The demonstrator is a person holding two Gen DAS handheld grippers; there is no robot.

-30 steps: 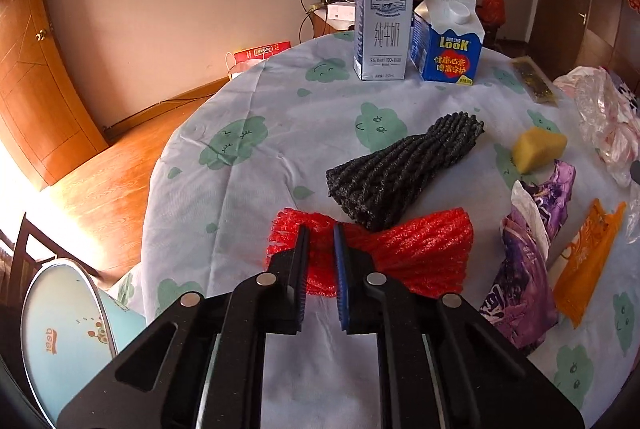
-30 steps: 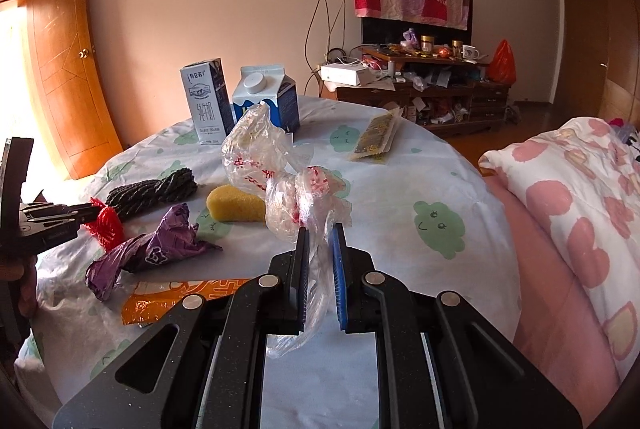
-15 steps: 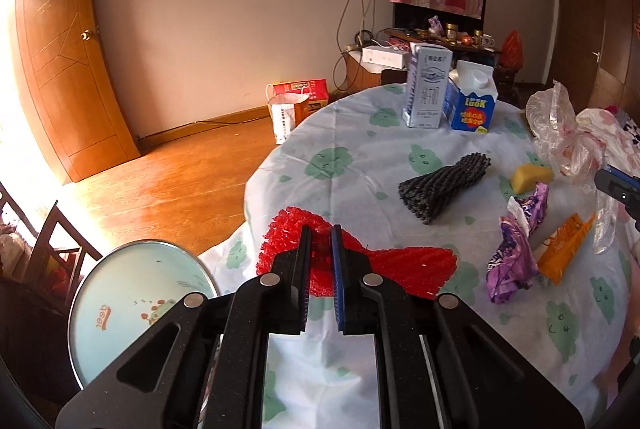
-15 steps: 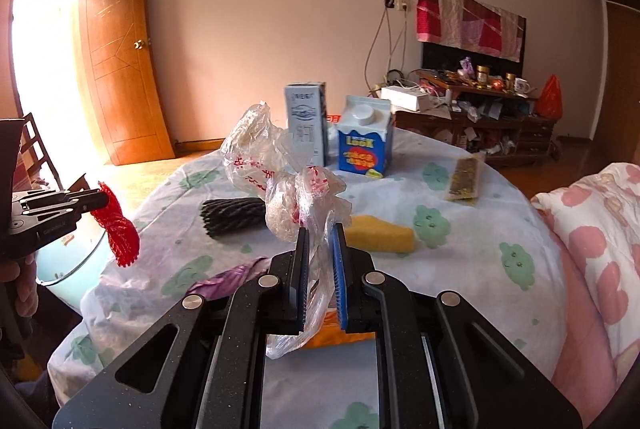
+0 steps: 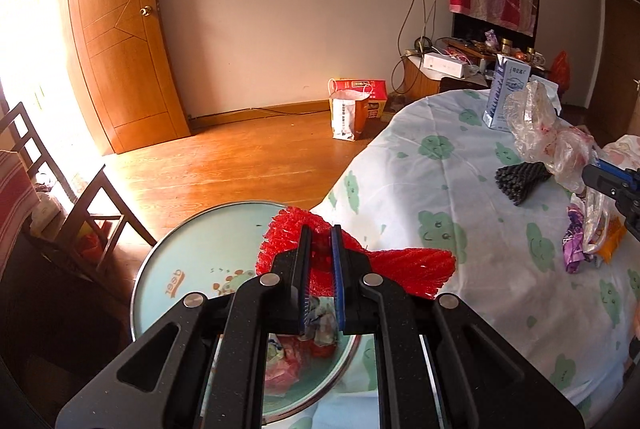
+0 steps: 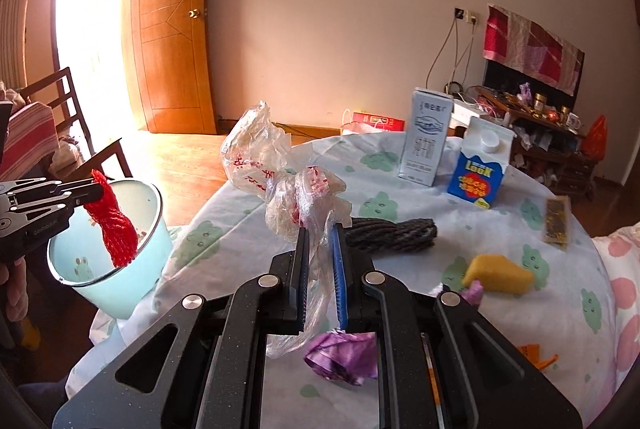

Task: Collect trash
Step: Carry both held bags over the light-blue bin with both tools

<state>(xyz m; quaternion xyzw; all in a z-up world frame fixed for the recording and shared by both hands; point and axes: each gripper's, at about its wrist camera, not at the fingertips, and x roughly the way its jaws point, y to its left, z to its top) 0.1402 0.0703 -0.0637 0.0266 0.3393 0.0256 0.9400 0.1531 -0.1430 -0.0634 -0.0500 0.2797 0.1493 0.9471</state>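
My left gripper (image 5: 319, 233) is shut on a red foam net (image 5: 404, 267) and holds it over the open light-blue trash bin (image 5: 180, 269) beside the table. In the right wrist view the red net (image 6: 114, 221) hangs from the left gripper (image 6: 96, 189) above the bin (image 6: 132, 285). My right gripper (image 6: 320, 229) is shut on a crumpled clear plastic bag (image 6: 272, 157), held above the table; that bag also shows in the left wrist view (image 5: 548, 133).
On the round table with the green-patterned cloth (image 6: 224, 229) lie a black foam net (image 6: 392, 235), a yellow sponge (image 6: 498, 271), a purple wrapper (image 6: 344, 353), an orange wrapper (image 6: 536, 353) and two milk cartons (image 6: 430, 137) (image 6: 480, 169). A chair (image 5: 80, 197) stands left of the bin.
My left gripper has carried the red net off the table leftward to above the bin. My right gripper has swung left with the plastic bag still in it.
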